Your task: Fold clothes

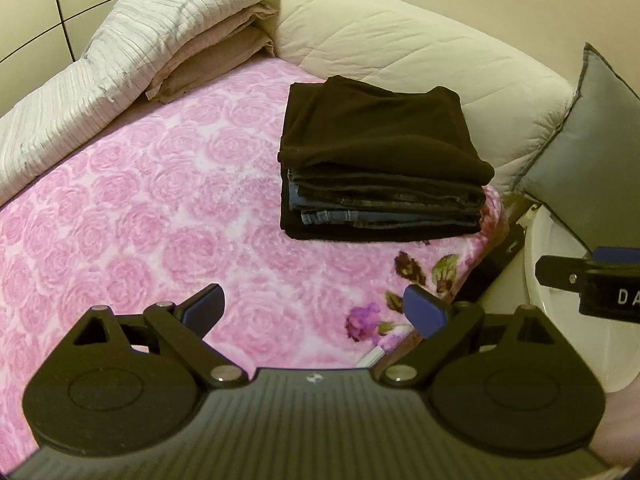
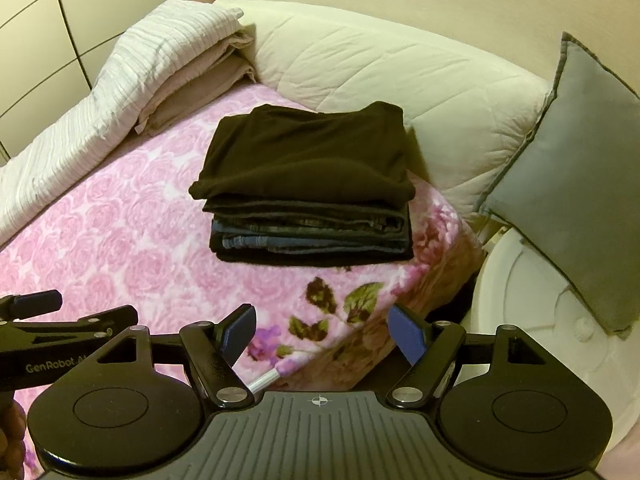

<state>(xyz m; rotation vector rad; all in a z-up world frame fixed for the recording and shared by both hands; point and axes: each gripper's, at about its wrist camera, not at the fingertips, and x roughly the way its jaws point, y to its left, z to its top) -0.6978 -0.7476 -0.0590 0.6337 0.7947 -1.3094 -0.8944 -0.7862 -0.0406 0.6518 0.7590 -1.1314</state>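
A neat stack of folded clothes rests on the pink rose-patterned blanket, a black garment on top, denim layers and another black piece beneath. My left gripper hovers open over the blanket's near corner, well short of the stack, nothing between its blue pads. My right gripper is also open and empty, above the blanket's flowered corner, near side of the stack. The right gripper shows at the right edge of the left wrist view; the left one shows at the left edge of the right wrist view.
A cream quilted duvet lies behind the stack. Folded white and beige bedding runs along the left. A grey cushion leans at the right above a white round object.
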